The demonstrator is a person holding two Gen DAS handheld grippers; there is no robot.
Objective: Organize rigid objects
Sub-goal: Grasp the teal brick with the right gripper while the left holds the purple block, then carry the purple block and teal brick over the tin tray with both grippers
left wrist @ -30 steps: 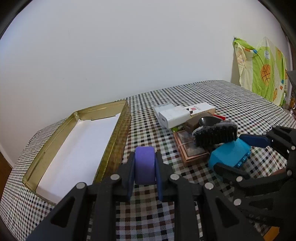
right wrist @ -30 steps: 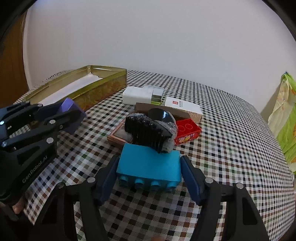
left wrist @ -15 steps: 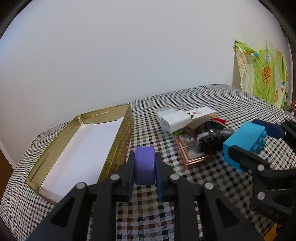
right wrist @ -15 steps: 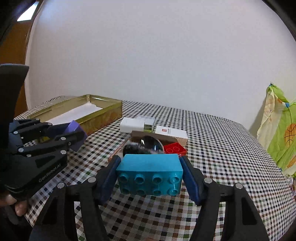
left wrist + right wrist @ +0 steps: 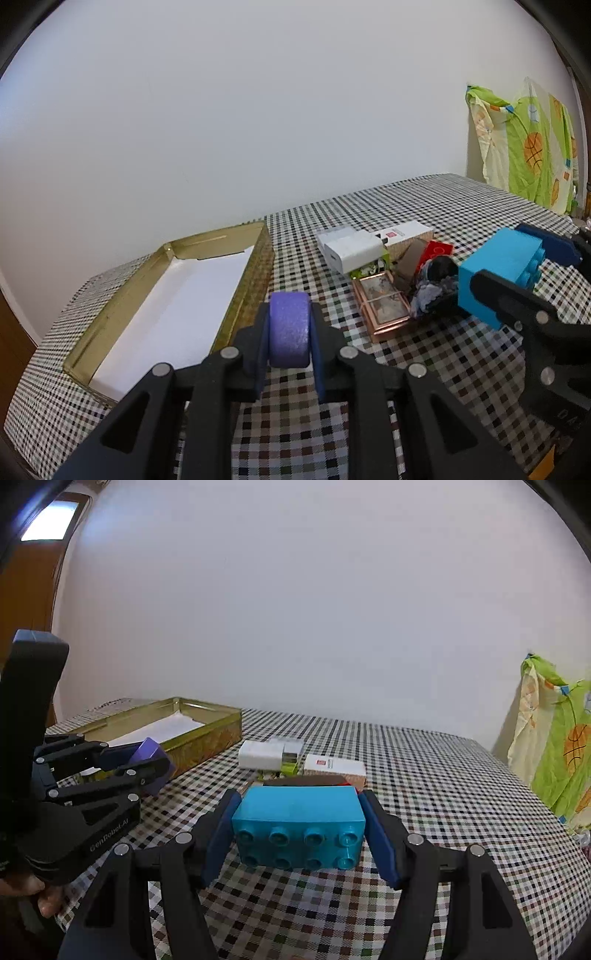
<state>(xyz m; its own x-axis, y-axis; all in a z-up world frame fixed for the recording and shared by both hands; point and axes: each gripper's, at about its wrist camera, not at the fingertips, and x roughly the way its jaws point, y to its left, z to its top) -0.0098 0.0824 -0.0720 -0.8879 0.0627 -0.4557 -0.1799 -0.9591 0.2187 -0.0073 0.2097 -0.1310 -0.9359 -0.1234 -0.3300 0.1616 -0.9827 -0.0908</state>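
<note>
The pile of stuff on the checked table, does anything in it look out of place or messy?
Yes: the boxes, copper frame and dark bundle lie jumbled and overlapping beside the gold tin, which holds only white paper.

A surface (image 5: 461, 206) covered in a small black, white and brown checked cloth fills the lower part of both views and meets a plain white wall (image 5: 258, 110) at its far edge. At the far right hangs a green and cream cloth (image 5: 532, 144) printed with orange basketballs. At the far left stands a brown wooden door (image 5: 26, 590), a bright pane (image 5: 50, 520) above it.
</note>
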